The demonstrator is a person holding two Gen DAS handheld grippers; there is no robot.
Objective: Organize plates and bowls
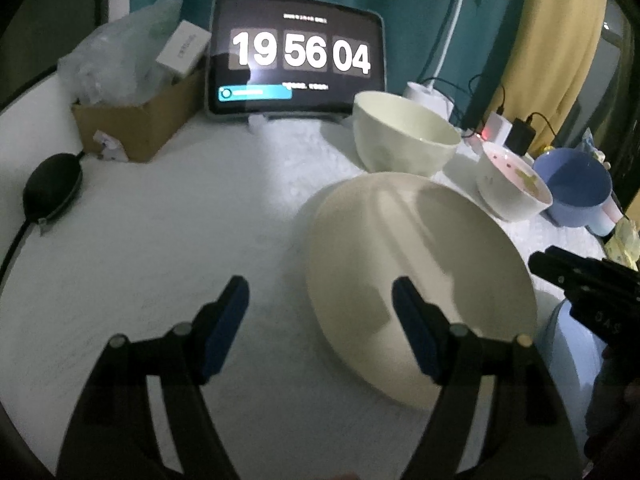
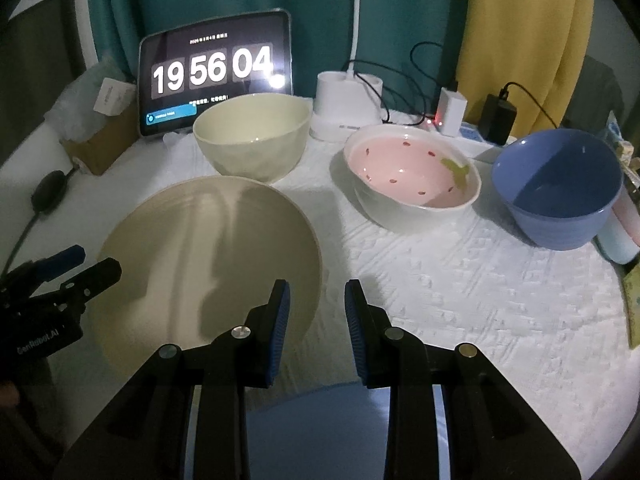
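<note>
Here my left gripper (image 1: 320, 328) spreads its fingers wide and empty to straddle the cream plate (image 2: 208, 264) near the surface's front edge, while my right gripper (image 2: 316, 332) hovers narrow and empty beside it.

Left gripper (image 1: 320, 326) gapes wide and empty; right gripper (image 2: 317, 330) narrowly parted, empty.

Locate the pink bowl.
Right wrist view, right of centre: the pink bowl sits on the white cloth between the cream bowl and blue bowl.
</note>
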